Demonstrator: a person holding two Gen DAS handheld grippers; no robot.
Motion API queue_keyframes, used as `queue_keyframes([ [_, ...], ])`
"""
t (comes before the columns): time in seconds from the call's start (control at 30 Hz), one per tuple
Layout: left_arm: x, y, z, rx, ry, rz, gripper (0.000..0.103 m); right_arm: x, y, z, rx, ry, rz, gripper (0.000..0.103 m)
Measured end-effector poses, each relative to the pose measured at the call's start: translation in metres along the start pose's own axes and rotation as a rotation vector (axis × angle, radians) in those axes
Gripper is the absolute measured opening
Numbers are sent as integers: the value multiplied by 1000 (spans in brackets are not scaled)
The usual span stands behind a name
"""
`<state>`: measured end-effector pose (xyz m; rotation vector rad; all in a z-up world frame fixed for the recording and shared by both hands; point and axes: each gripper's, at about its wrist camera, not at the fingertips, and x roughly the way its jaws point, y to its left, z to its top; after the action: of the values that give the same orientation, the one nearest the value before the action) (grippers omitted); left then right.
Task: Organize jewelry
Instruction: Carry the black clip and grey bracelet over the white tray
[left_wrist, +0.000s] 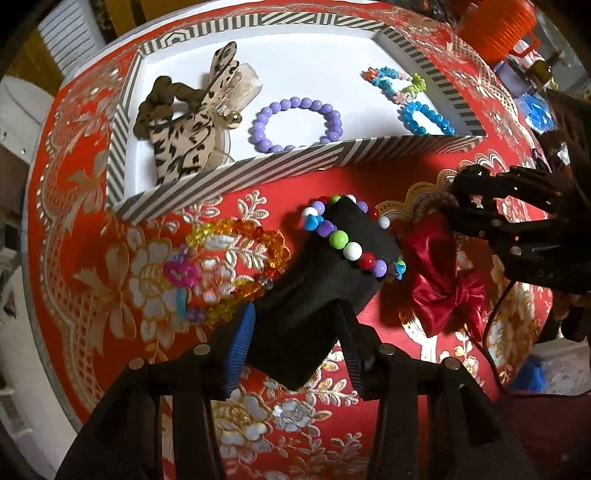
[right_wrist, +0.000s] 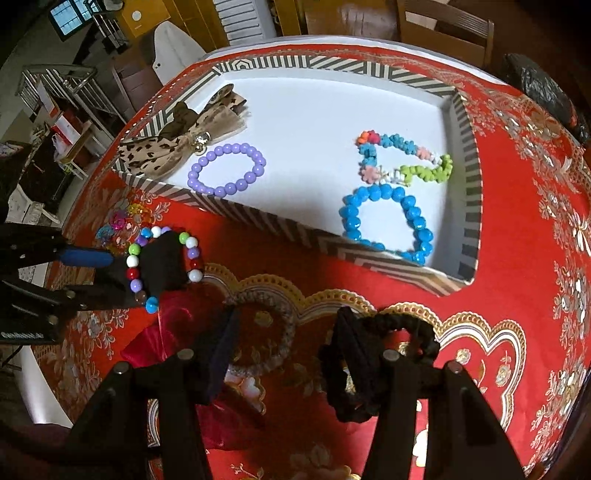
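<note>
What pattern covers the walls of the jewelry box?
Grey-and-white stripes on the box walls; clearest in the right wrist view.

At lower left in the right wrist view, the red satin bow (right_wrist: 162, 332) is largely covered by the right gripper's (right_wrist: 284, 354) finger and the frame, and the brown braided hair tie (right_wrist: 284, 332) lies partly behind that finger. In the left wrist view, the striped box's (left_wrist: 295, 155) near wall hides the lower edge of the purple bead bracelet (left_wrist: 295, 123). At upper right there, the orange ribbed object (left_wrist: 498, 26) is cut off by the frame edge.

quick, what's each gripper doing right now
left gripper: closed on black block wearing bead bracelet
right gripper: open over brown hair tie, gripping nothing
</note>
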<state>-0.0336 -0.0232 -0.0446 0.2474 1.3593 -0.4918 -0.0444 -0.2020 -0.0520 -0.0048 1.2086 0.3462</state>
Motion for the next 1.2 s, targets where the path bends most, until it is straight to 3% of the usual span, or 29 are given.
queue_keyframes([
  [0.07,0,0,2,-8,2,-3,25,1,1,0,-8,-3,-10,37],
  [0.1,1,0,1,-9,-4,0,24,1,2,0,-11,0,-10,12],
  [0.13,1,-1,0,-7,-7,4,21,2,1,0,-6,5,0,10],
  [0.2,-1,-4,-1,-6,-4,9,0,-1,-1,-1,8,8,30,9],
  [0.33,-16,1,-8,-61,16,-33,0,-21,-1,-1,1,-33,50,8],
  [0.63,-53,-7,-46,-95,89,1,0,-63,0,0,-22,-119,110,8],
  [0.7,-65,-9,-53,-82,89,50,0,-71,1,-2,-34,-135,118,8],
  [0.77,-78,-6,-57,-99,69,74,0,-78,1,-4,-33,-152,128,8],
  [0.93,-102,-5,-62,-163,1,54,0,-100,-6,-5,-14,-207,161,8],
  [1.2,-128,-24,-16,-188,-166,-6,0,-117,-16,9,14,-248,124,8],
])
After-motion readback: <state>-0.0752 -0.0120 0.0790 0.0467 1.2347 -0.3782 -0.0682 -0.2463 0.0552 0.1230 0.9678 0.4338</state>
